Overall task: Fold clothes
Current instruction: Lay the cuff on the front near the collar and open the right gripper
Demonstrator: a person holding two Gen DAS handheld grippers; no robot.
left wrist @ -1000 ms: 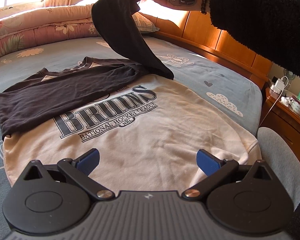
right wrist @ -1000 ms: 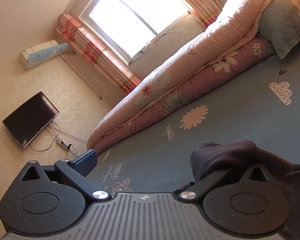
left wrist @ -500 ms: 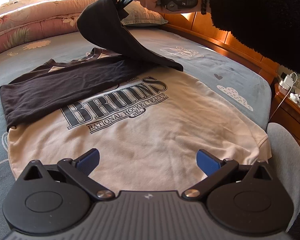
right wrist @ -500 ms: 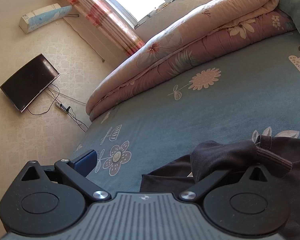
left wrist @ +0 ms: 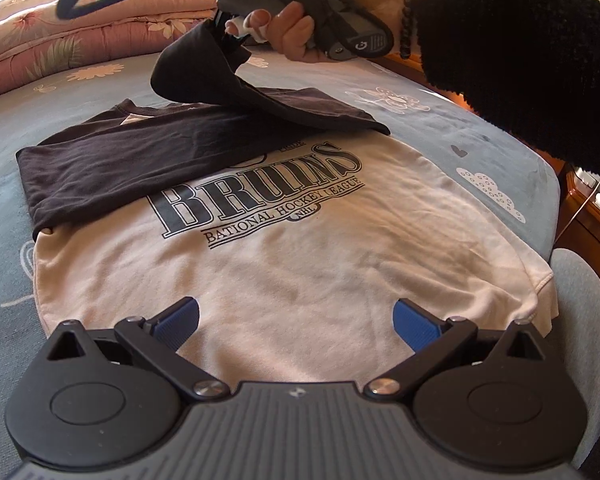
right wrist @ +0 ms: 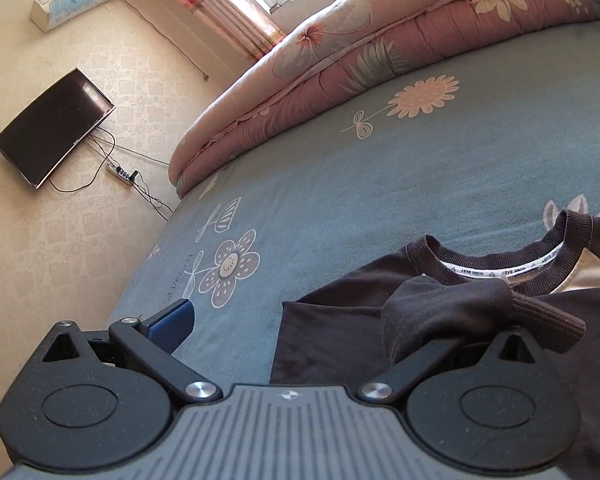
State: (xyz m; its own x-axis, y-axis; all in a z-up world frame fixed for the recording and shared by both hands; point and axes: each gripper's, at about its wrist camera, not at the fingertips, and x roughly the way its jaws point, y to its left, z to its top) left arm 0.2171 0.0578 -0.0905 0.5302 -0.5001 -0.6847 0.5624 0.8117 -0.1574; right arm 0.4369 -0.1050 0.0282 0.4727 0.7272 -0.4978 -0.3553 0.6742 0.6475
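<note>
While the cream Bruins sweatshirt (left wrist: 300, 248) lies flat on the blue floral bedsheet (left wrist: 480, 152), the left gripper (left wrist: 296, 322) hovers over its near hem, fingers spread and empty. Farther off, the right gripper (left wrist: 226, 36) pinches the dark right sleeve (left wrist: 260, 92), lifting its cuff (right wrist: 548, 320) above the chest.

The cream cotton-knit sweatshirt (left wrist: 300, 248) looks soft and matt, faintly creased, with a flat dark printed logo (left wrist: 260, 196). Its dark brown sleeves (left wrist: 140, 160) are smooth matt jersey ending in a ribbed knit cuff (right wrist: 548, 320); the ribbed collar (right wrist: 500, 256) carries a white woven tape. The blue printed bedsheet (right wrist: 380, 200) is matt cloth, the pink floral quilt (right wrist: 360, 60) puffy and stitched. The left gripper (left wrist: 296, 320) is matt black plastic with shiny metal pivot pins and blue rubbery pads (left wrist: 416, 326). The black fuzzy sleeve (left wrist: 520, 40) looks fleecy, the headboard (left wrist: 592, 216) glossy wood.
</note>
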